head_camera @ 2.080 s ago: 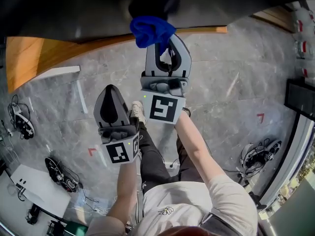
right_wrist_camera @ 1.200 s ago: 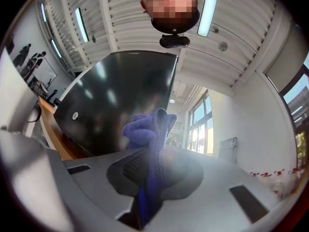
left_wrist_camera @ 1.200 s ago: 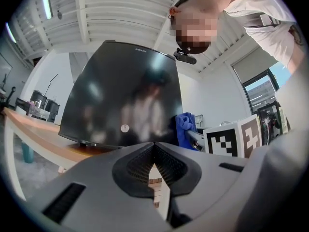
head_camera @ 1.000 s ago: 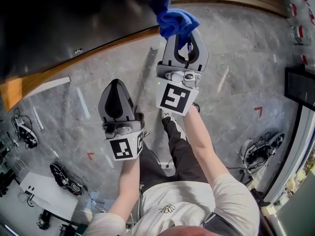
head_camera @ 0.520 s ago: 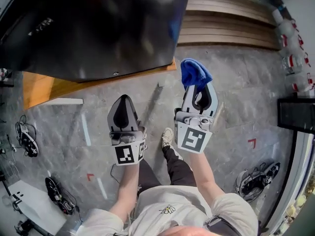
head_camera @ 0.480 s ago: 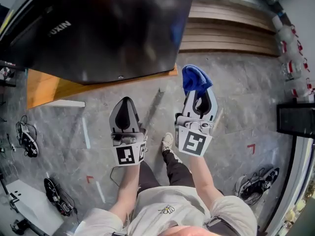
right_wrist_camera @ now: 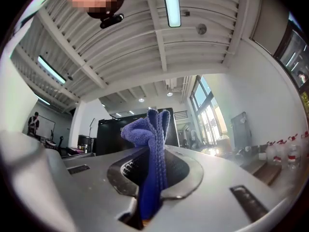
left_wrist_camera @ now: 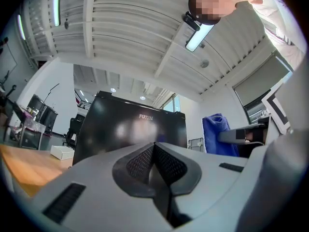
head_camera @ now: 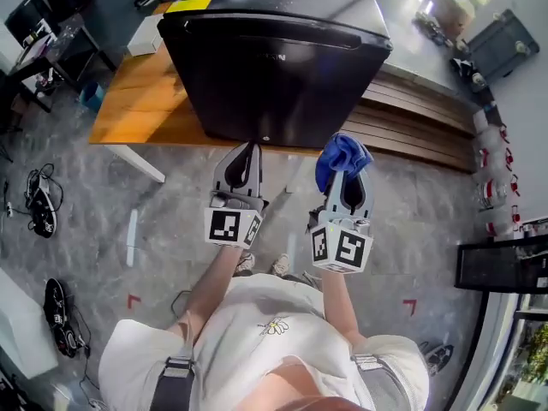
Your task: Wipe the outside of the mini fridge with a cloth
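Your right hand-held gripper (head_camera: 344,176) is clamped on the cloth (head_camera: 341,156): in the right gripper view the blue cloth (right_wrist_camera: 153,149) runs down between the two jaws, pinched at their base, and its bunched top stands up past the tips. In the head view the cloth sits just in front of the fridge (head_camera: 274,75), at the lower right corner of its black front. That view doesn't let you tell whether they touch. In the left gripper view a strip of pale wall shows between the cloth (left_wrist_camera: 218,135) and the fridge's right edge, so there it reads as beside the fridge and apart from it.

Your left hand-held gripper (head_camera: 249,151) is closed on nothing. In the left gripper view its jaws meet along one seam, with the fridge (left_wrist_camera: 130,134) straight ahead of them. In the head view its tips lie at the bottom edge of the fridge front, left of the cloth.

The fridge stands upright on a wooden surface (head_camera: 128,101), door shut. Pale letters near the top of the door (left_wrist_camera: 146,117) read FUXIN. A yellow label (head_camera: 187,5) shows at the fridge's top left, too small to read. Each gripper's cube shows a black-and-white square marker and no words
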